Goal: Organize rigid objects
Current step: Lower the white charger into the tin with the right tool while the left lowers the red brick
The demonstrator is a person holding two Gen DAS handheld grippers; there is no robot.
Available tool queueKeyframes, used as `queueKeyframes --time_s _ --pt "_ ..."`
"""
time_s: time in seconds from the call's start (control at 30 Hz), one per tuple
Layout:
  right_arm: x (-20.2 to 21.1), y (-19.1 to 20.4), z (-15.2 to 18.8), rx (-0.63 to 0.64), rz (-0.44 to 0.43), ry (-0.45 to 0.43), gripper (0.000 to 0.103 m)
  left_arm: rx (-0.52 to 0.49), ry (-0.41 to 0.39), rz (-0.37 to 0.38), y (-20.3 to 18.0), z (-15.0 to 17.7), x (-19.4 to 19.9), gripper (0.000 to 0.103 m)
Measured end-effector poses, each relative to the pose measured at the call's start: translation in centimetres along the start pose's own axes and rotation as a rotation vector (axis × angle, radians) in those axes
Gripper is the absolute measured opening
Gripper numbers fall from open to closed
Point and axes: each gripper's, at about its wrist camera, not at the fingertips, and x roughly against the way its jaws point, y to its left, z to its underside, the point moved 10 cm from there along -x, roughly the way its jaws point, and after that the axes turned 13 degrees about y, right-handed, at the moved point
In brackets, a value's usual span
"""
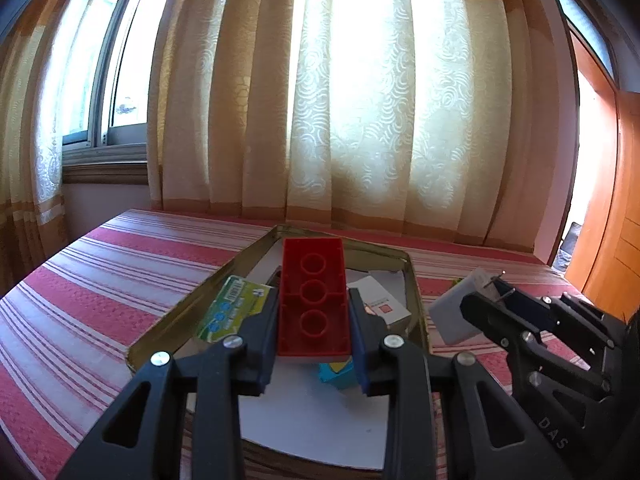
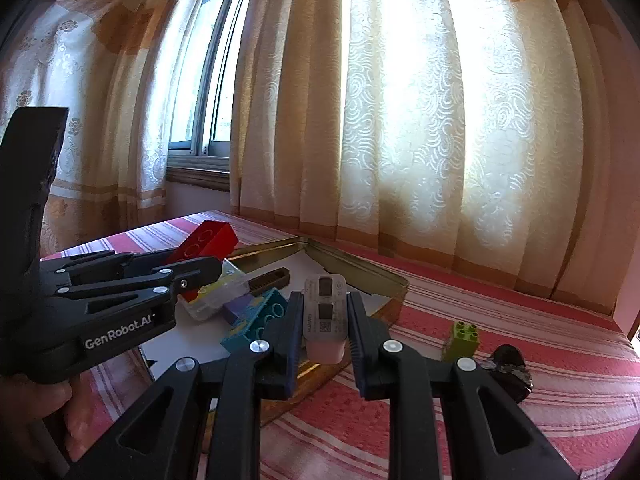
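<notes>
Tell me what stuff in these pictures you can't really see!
- Tin tray, left wrist view: its near part is covered by the left gripper and the red brick it grips.
- Dark object, right wrist view: too dim and partly behind a finger of the right gripper to name.
- White charger label, right wrist view: print too small to read.
- Green card, left wrist view: one end hidden behind a finger.
</notes>
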Motion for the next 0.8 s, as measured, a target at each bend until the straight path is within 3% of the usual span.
queueKeyframes --time_s 0.8 --pt "-1.1 3.2 -0.8 0.064 -0.028 0.004 0.023 -0.021 0.047 -0.055 2.4 -0.8 -1.7 0.030"
